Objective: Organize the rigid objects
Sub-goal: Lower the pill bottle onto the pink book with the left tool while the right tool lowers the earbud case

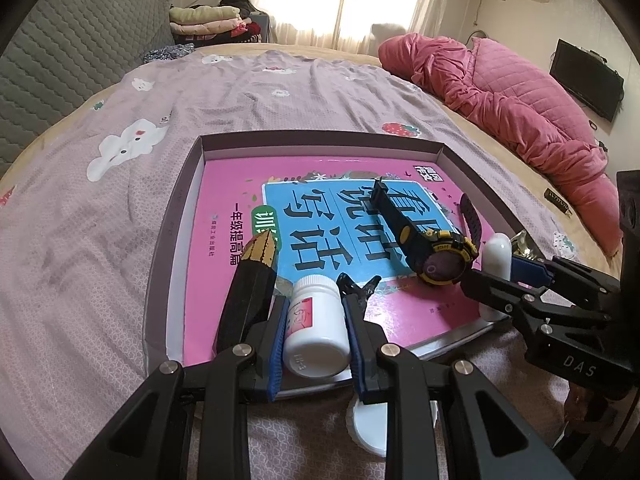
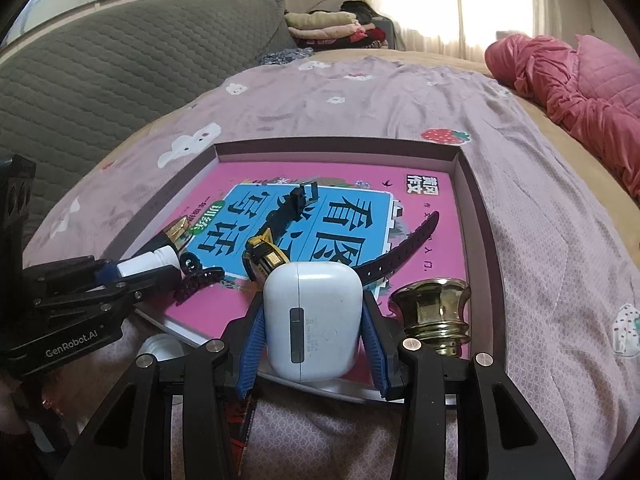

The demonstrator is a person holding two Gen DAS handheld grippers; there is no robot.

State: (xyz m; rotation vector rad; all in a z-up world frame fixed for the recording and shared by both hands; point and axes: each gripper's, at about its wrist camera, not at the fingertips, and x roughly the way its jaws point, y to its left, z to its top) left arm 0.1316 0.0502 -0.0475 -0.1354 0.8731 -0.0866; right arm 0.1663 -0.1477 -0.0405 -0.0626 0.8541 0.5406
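A shallow mauve-walled box (image 1: 320,136) lies on the bed with a pink book (image 1: 224,240) inside. My left gripper (image 1: 314,308) is shut on a white pill bottle (image 1: 316,328) over the book's near edge, cap pointing away. Beside it lie a black and gold tube (image 1: 252,280), a black hair clip (image 1: 358,284) and a yellow and black watch (image 1: 440,256). My right gripper (image 2: 314,312) is shut on a white earbud case (image 2: 312,320) at the box's near right. A brass knob (image 2: 436,312) stands just right of it.
A white round lid (image 1: 372,428) lies on the sheet under the left gripper. A pink quilt (image 1: 500,92) is bunched at the far right, a grey padded headboard (image 2: 120,72) runs along the left, and folded clothes (image 1: 208,20) sit at the back.
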